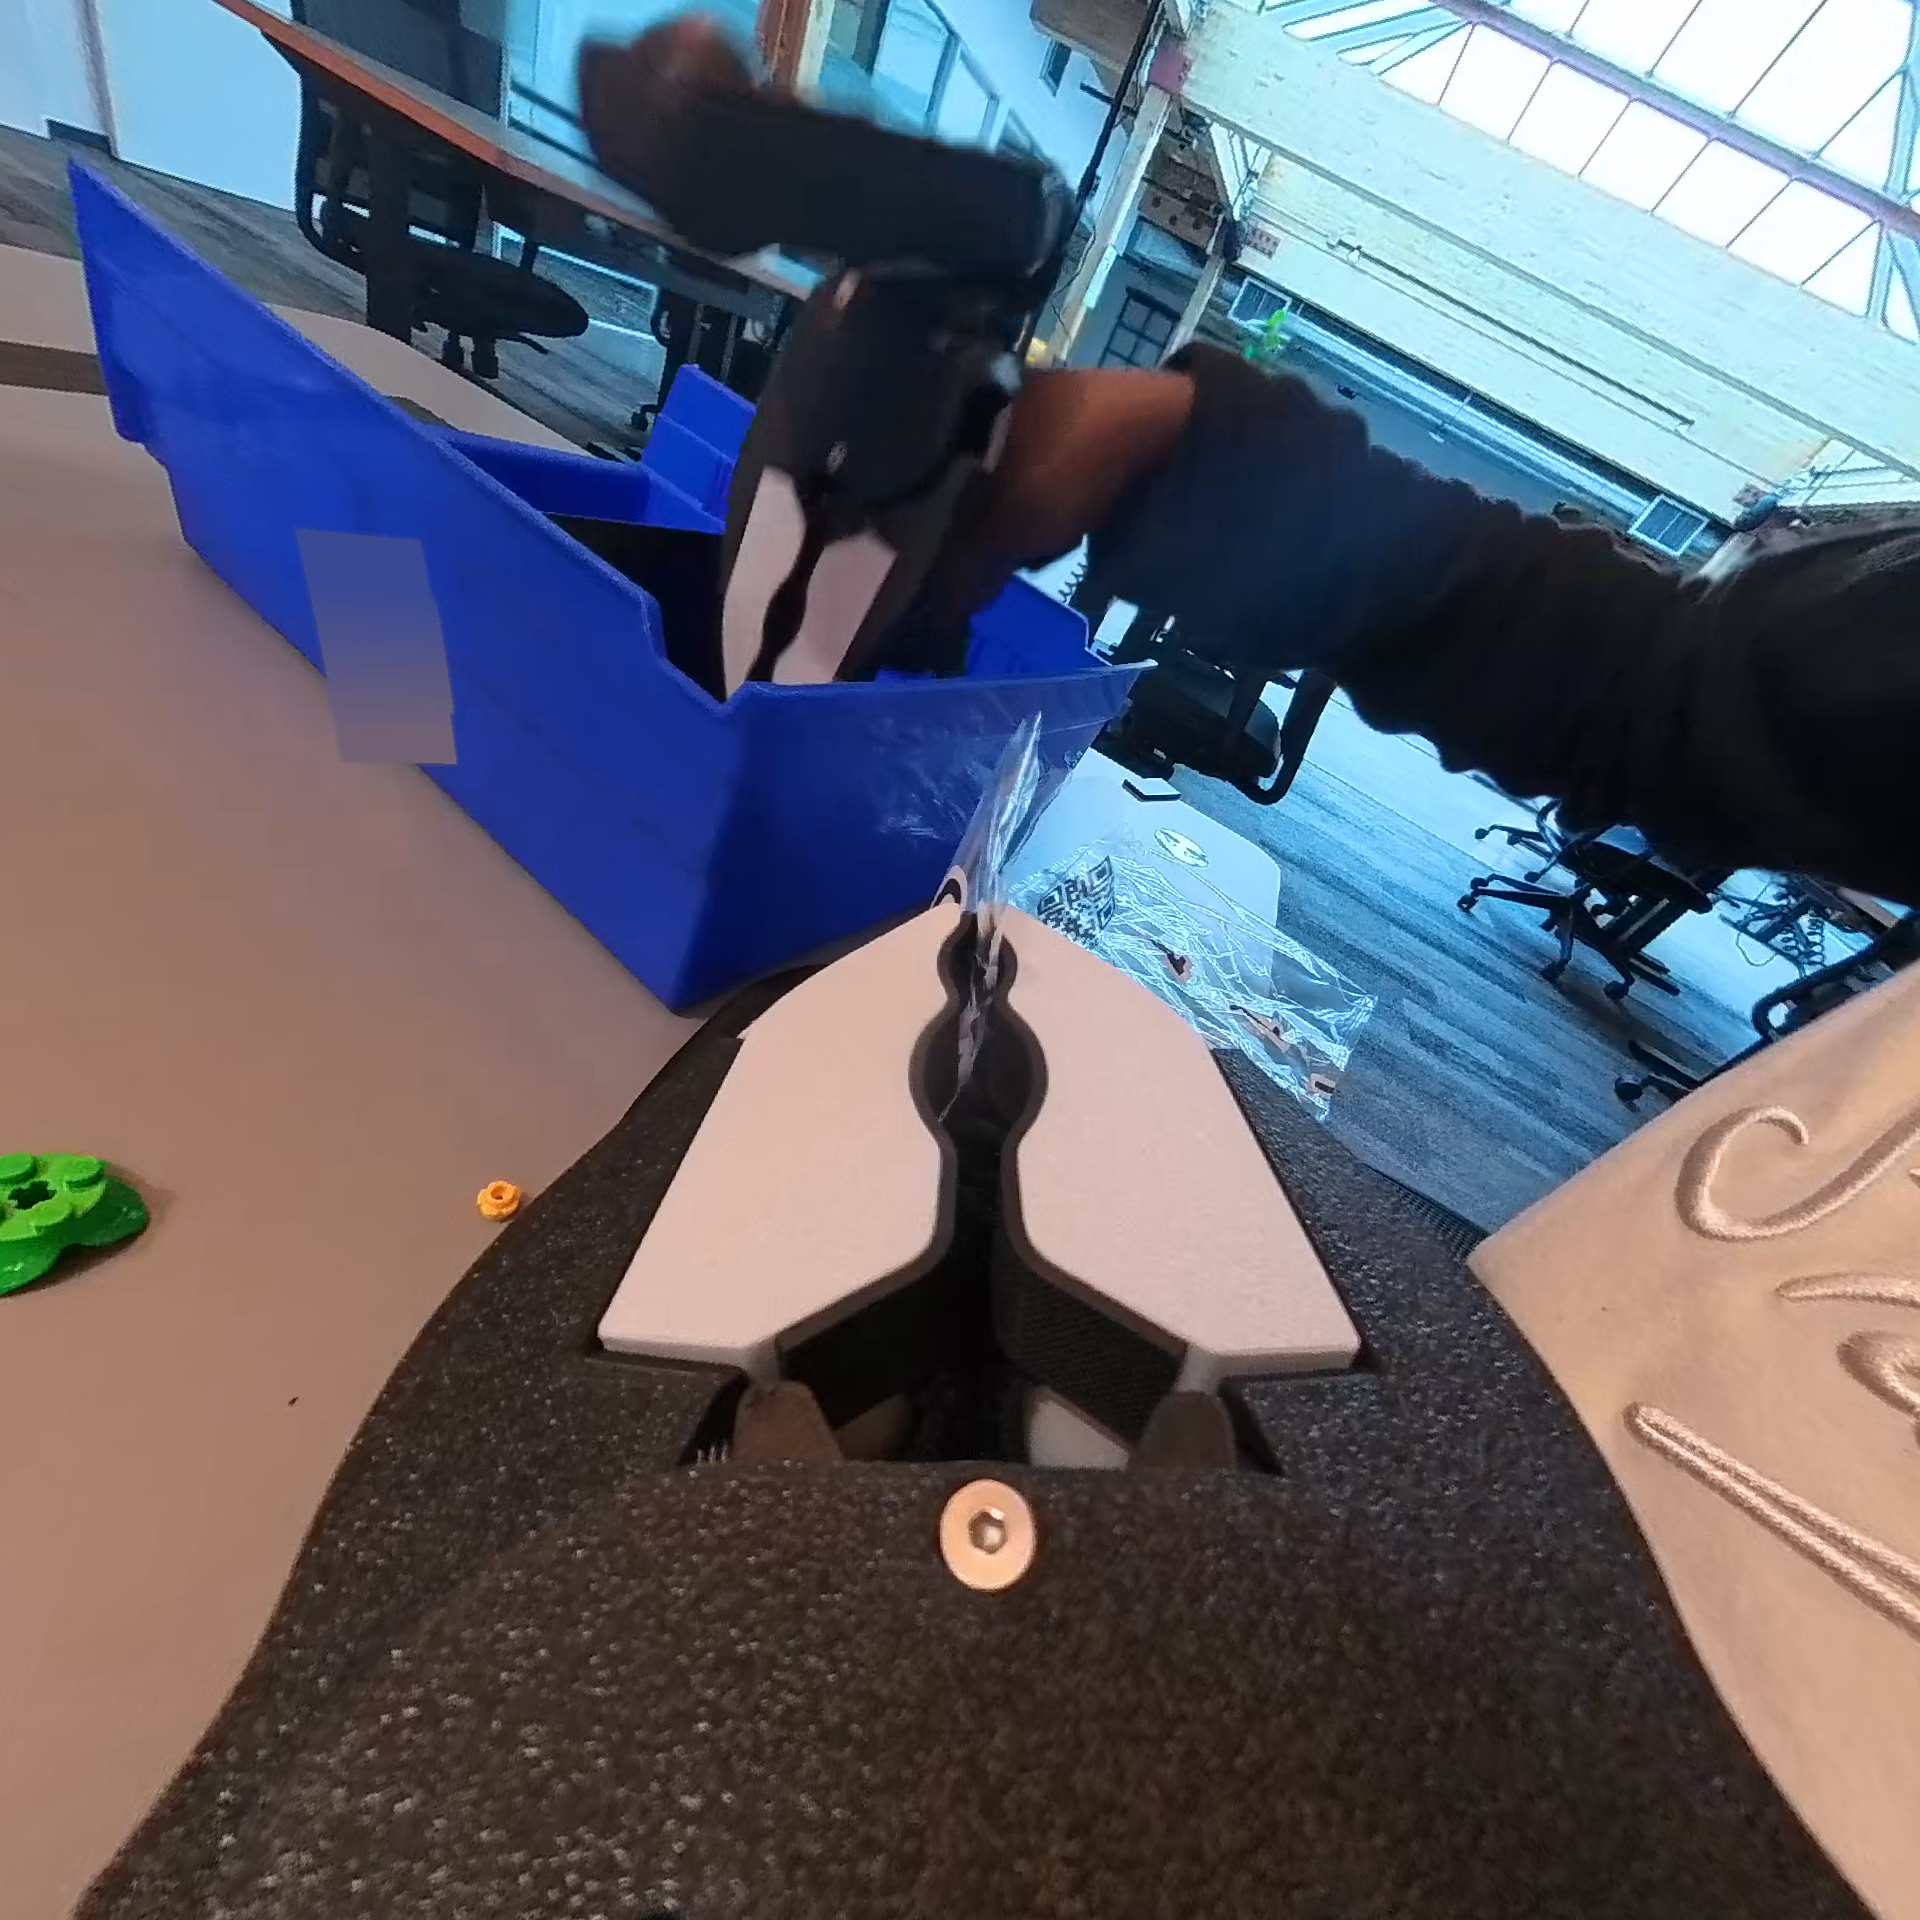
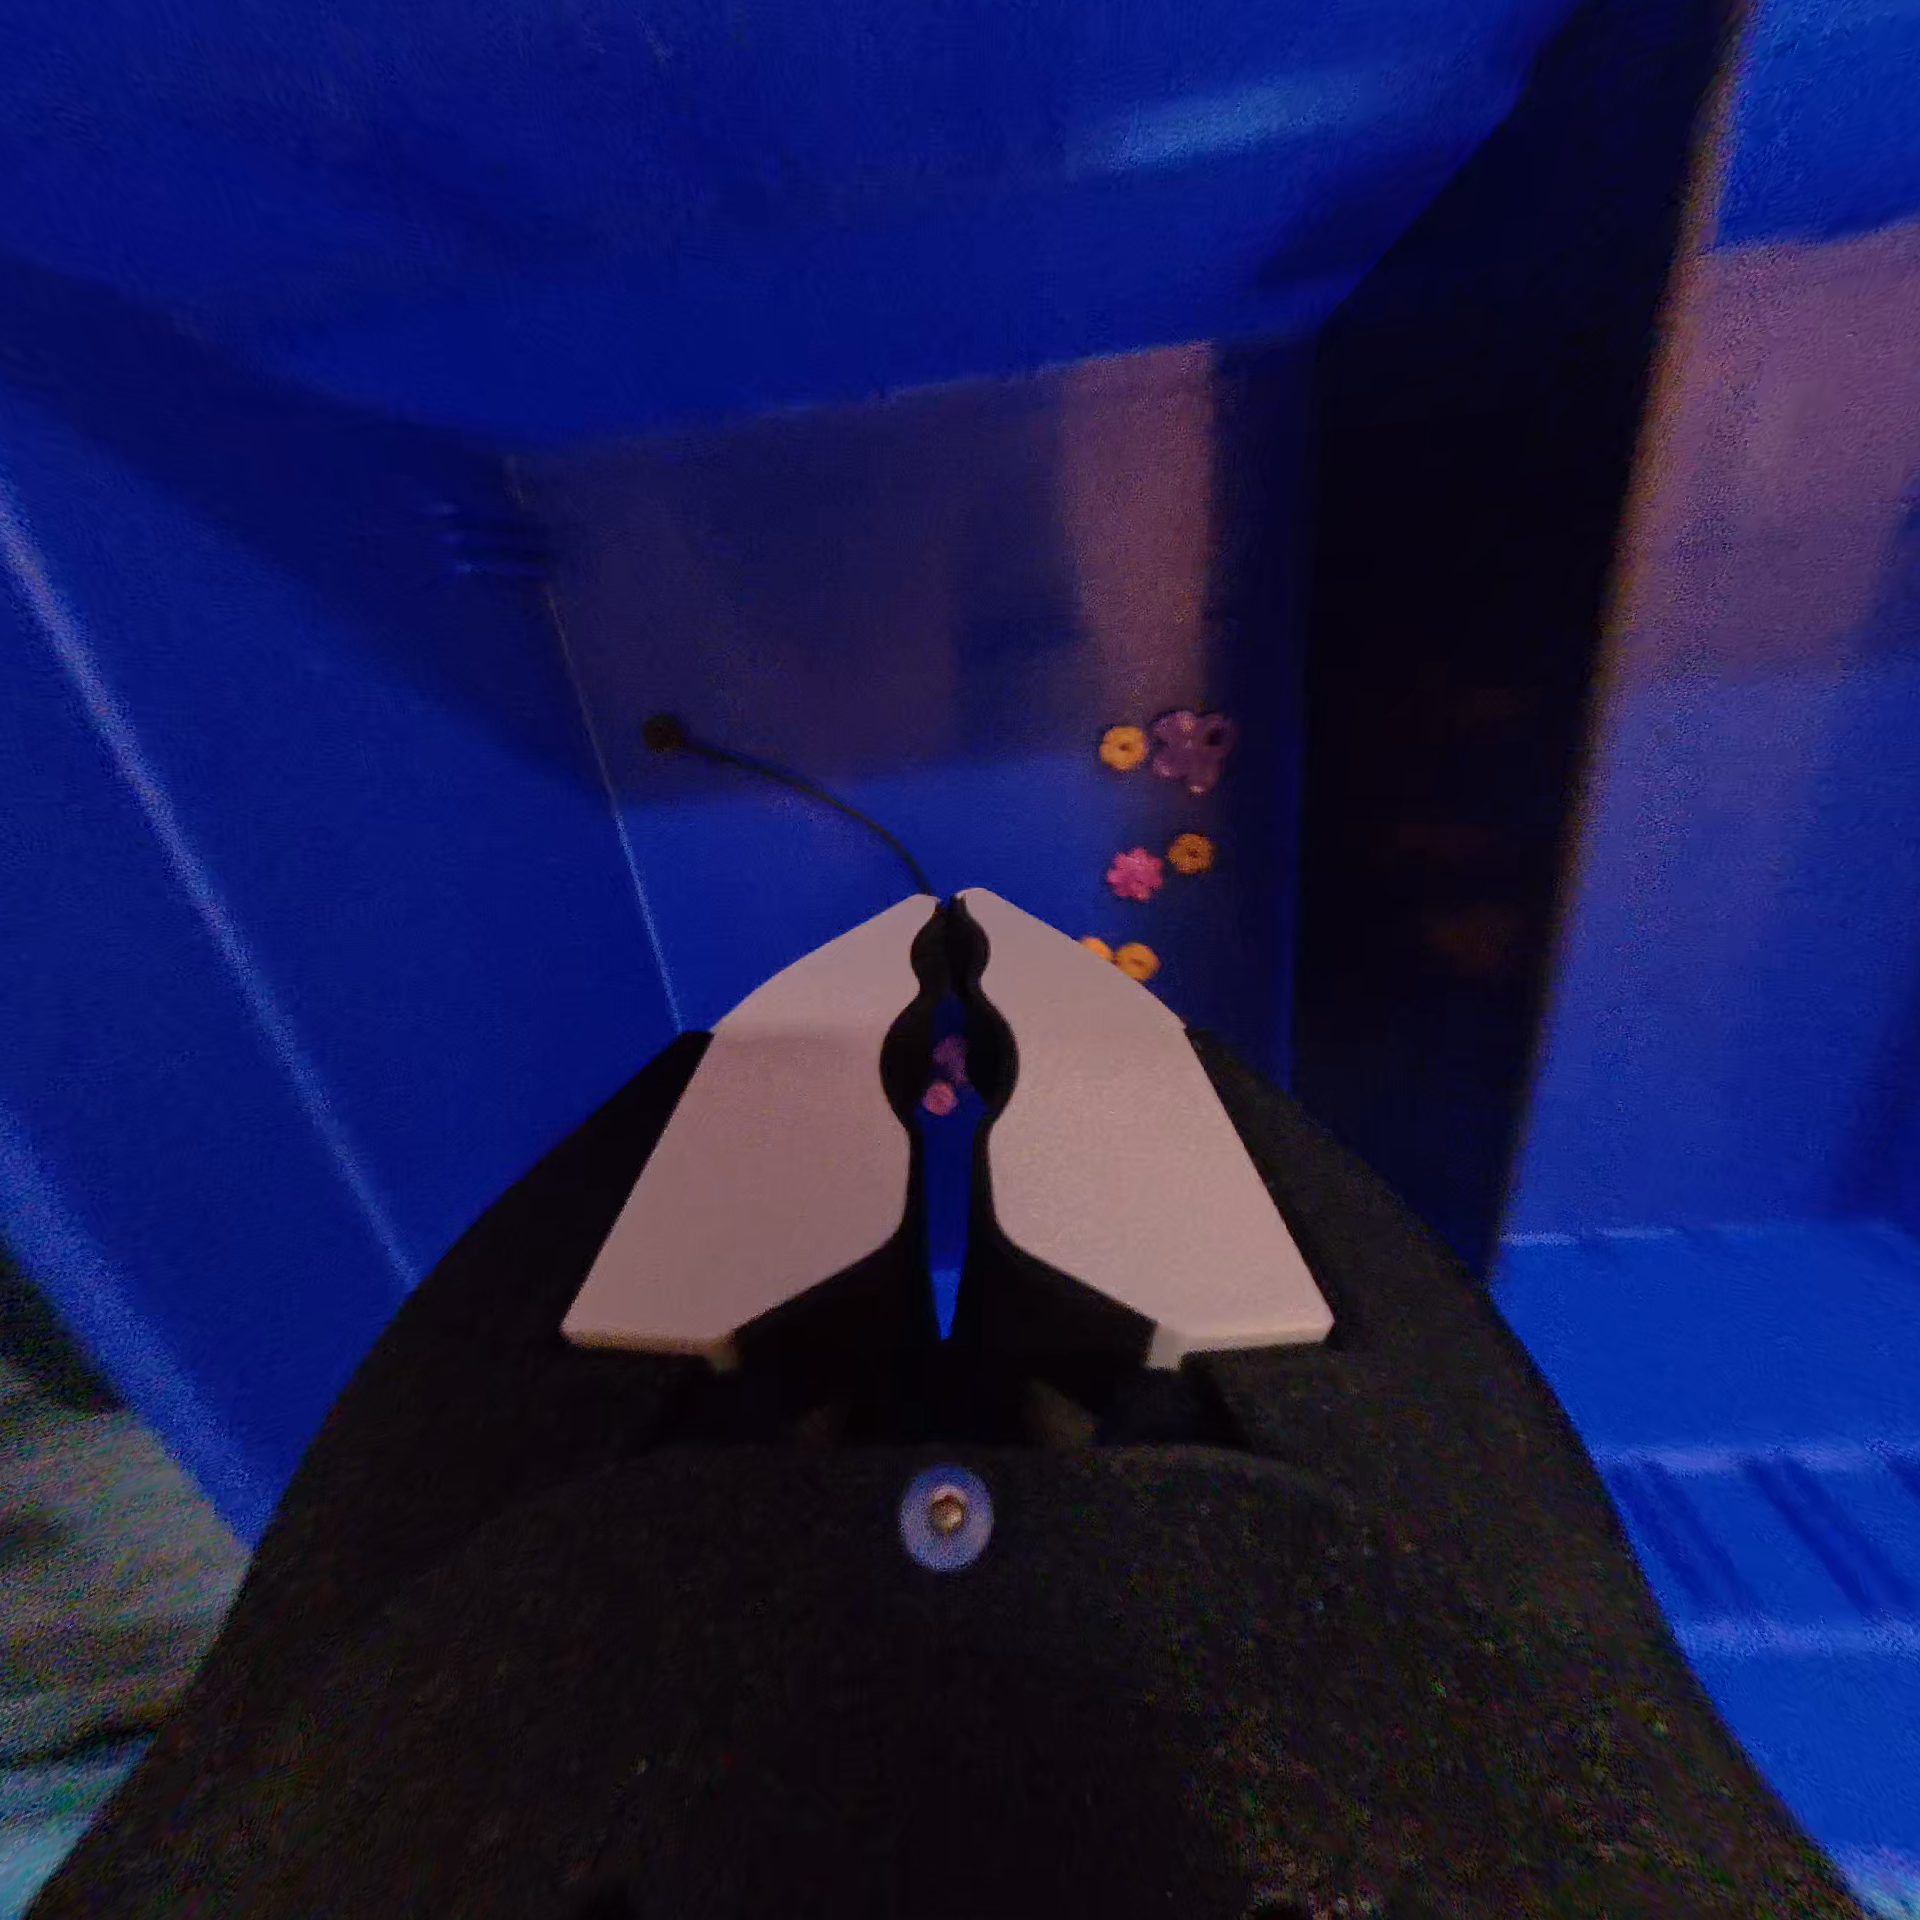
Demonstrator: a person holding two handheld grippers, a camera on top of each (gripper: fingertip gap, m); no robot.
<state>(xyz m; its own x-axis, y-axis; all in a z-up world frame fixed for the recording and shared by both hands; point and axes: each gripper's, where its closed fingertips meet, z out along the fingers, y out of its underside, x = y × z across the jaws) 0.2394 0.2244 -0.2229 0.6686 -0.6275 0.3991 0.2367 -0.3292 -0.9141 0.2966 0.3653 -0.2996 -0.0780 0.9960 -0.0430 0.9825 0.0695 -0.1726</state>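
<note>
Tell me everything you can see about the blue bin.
The blue bin is a glossy, hard plastic tub with tall walls and a low-cut front, resting on the grey table. Inside, a dark divider splits it. Small orange and pink flower pieces lie on its floor. The right gripper reaches inside, pinching a thin black stem.

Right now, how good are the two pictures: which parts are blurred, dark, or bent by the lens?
Left wrist view: daylight, the left claw sharp on its clear plastic bag; the right claw and sleeve motion-blurred; the blue bin walls bent by the wide lens. Right wrist view: dim, grainy inside the bin; small flower pieces soft, and the black stem at the claw tips thin but visible.
</note>
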